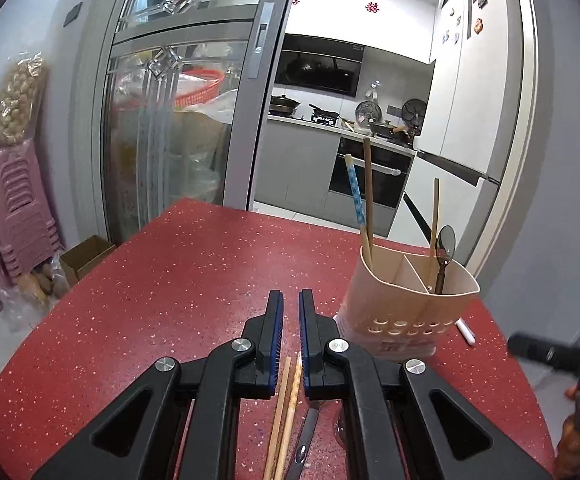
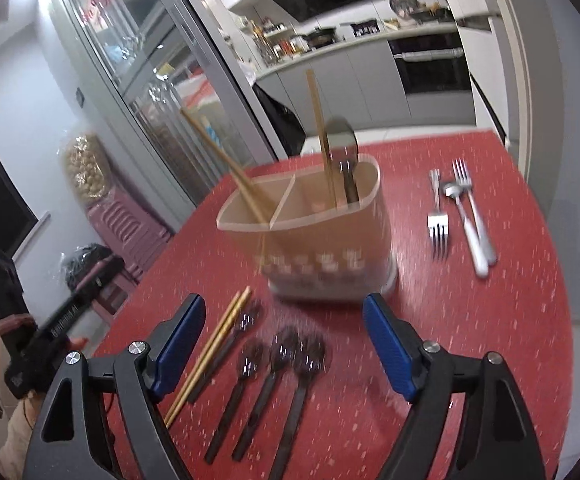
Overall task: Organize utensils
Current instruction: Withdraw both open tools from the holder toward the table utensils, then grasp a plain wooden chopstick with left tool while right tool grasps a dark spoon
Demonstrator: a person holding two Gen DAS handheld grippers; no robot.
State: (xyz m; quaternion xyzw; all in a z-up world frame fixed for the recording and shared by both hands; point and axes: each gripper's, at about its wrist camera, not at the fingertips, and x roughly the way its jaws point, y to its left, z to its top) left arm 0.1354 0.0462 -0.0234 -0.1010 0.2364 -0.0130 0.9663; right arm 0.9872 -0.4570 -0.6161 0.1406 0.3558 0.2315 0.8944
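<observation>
A beige utensil holder (image 1: 410, 300) (image 2: 322, 240) with divided compartments stands on the red table (image 1: 177, 280). It holds chopsticks (image 1: 364, 200) and a spoon (image 1: 445, 252). My left gripper (image 1: 291, 302) hovers just left of the holder, jaws nearly closed with a narrow gap, nothing between them. A pair of wooden chopsticks (image 1: 283, 412) and dark spoon handles lie under it. My right gripper (image 2: 281, 316) is open and empty above several dark spoons (image 2: 277, 364) and the chopsticks (image 2: 209, 352), in front of the holder.
Two forks (image 2: 437, 216) and a white-handled spoon (image 2: 468, 232) lie on the table right of the holder. A white object (image 1: 466, 330) lies behind the holder. Pink stools (image 1: 13, 208) stand by the wall; a sliding glass door (image 1: 161, 100) is beyond the table.
</observation>
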